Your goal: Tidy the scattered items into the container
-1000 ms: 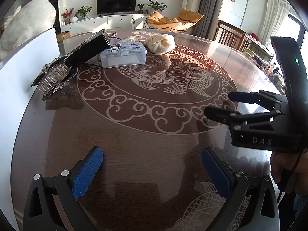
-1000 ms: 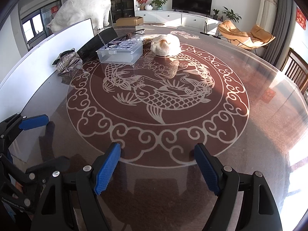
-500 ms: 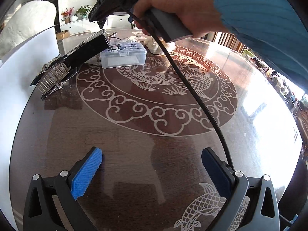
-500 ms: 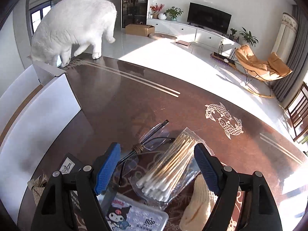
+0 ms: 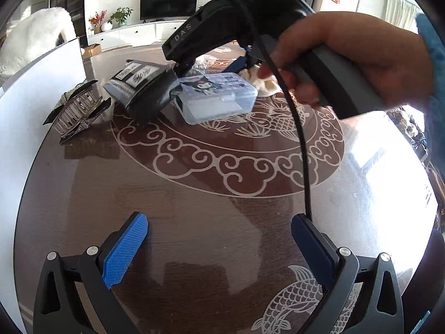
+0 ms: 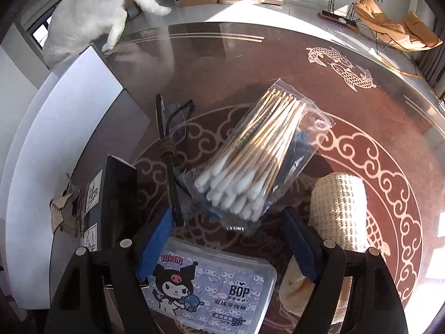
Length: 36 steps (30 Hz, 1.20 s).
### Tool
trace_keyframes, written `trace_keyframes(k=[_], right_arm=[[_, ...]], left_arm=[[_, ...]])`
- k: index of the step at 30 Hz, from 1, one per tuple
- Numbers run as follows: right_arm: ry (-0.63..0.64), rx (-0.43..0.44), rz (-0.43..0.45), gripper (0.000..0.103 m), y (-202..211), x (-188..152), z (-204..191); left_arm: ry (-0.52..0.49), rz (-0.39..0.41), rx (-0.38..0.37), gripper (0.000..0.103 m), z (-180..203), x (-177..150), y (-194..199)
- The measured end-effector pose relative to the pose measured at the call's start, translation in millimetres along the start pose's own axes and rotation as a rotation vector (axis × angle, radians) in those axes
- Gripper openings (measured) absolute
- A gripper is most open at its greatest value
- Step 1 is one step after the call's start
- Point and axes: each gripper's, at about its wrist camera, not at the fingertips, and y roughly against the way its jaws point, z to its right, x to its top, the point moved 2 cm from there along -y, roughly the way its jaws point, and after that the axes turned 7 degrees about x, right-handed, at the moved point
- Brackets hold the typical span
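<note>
Right gripper jaws wide apart, nothing clamped; cotton swab bag at frame centre on desk, just above gripper. Floss box bottom centre, under jaws. Left gripper apart, over bare desk.

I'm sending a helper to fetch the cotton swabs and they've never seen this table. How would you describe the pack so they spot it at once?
Start at the round brown table with pale fish and cloud patterns. Near its middle, beyond the cartoon-printed plastic box, lies the cotton swab pack, between dark-framed glasses and a cream knitted roll. It alone is a clear bag of wooden sticks with white tips.
</note>
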Motion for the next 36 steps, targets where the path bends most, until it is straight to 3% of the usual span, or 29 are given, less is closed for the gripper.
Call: trace_keyframes(k=[2,3,6,8,10,16,24,27,36], right_arm=[[0.015,0.003,-0.047,0.080,10,-30,-3],[0.015,0.006,-0.029,0.080,20,-44,-4],[-0.015,0.011,0.121,0.080,61,-85,1],[-0.052,-0.017,0.254,0.080,90,-115,10],[-0.104,-0.045,0.330,0.080,106,-149,22],[-0.212,-0.111,0.293,0.080,96,-229,44],[-0.099,-0.247,0.305,0.080,89,-249,20],[-0.097,-0.246,0.355,0.081,88,-256,18],[-0.095,-0.252,0.360,0.081,88,-257,18]], left_arm=[[0.006,0.003,-0.007,0.103,-1,0,0],[0.008,0.003,-0.010,0.103,-2,0,1],[0.014,0.007,-0.016,0.103,-3,-1,1],[0.019,0.009,-0.022,0.103,-4,-1,2],[0.026,0.012,-0.030,0.103,-6,-2,2],[0.034,0.016,-0.038,0.103,-5,-3,4],[0.062,0.028,-0.070,0.103,-9,-3,4],[0.066,0.030,-0.075,0.103,-8,-3,4],[0.018,0.011,-0.017,0.103,1,-3,2]])
